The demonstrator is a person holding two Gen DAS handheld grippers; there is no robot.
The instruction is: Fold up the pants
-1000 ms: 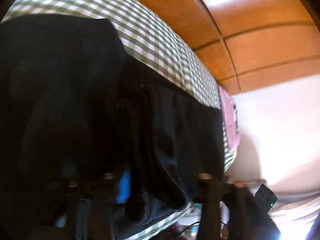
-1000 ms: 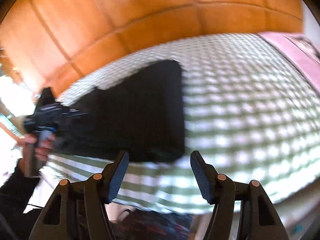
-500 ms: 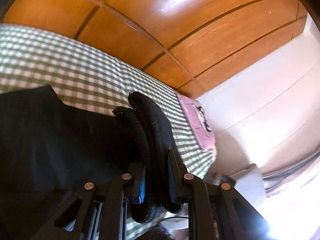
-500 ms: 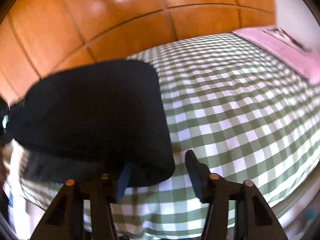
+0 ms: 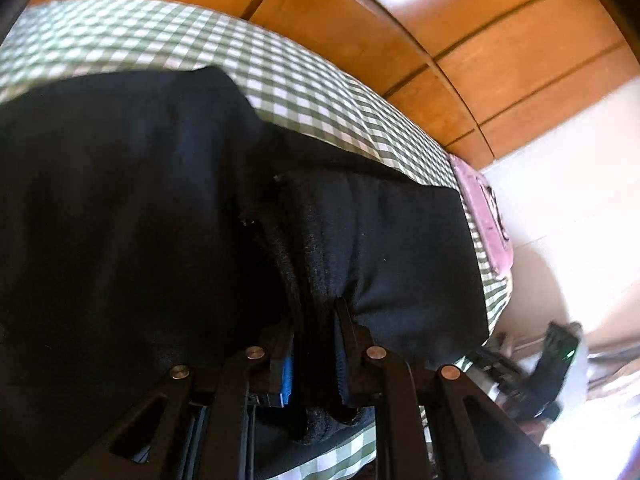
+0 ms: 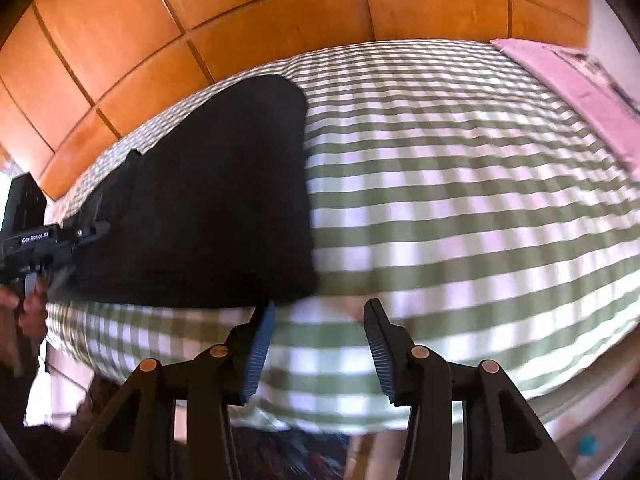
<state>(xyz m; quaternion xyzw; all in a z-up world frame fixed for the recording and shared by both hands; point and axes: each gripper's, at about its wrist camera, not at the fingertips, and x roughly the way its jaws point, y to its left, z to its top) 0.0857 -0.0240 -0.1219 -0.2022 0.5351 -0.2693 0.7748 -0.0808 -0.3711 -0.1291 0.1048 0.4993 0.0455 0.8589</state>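
My left gripper [image 5: 314,344] is clamped on a thick bunch of the black pants [image 5: 132,216], several layers of the edge squeezed between its fingers at the near side of the bed. My right gripper [image 6: 318,344] is spread wide with nothing in it, poised just off the near right corner of the pants, not touching them.

The pants lie on the green checked bedsheet [image 6: 460,200], toward its left half, with the wooden wall [image 6: 260,12] behind and a pink pillow [image 6: 568,84] far off at the right end of the bed. From the right wrist view they read as one compact dark block with a rounded, doubled edge on its right side, so I judge that at least one fold is already in. From the left wrist view the cloth is stacked in layers, a flap lying over a lower layer, which fits that.

What is left, as I judge it: setting down the bunch I hold, squaring the edges, and perhaps one more fold to make the bundle smaller. Whether the legs are lined up underneath I cannot tell.
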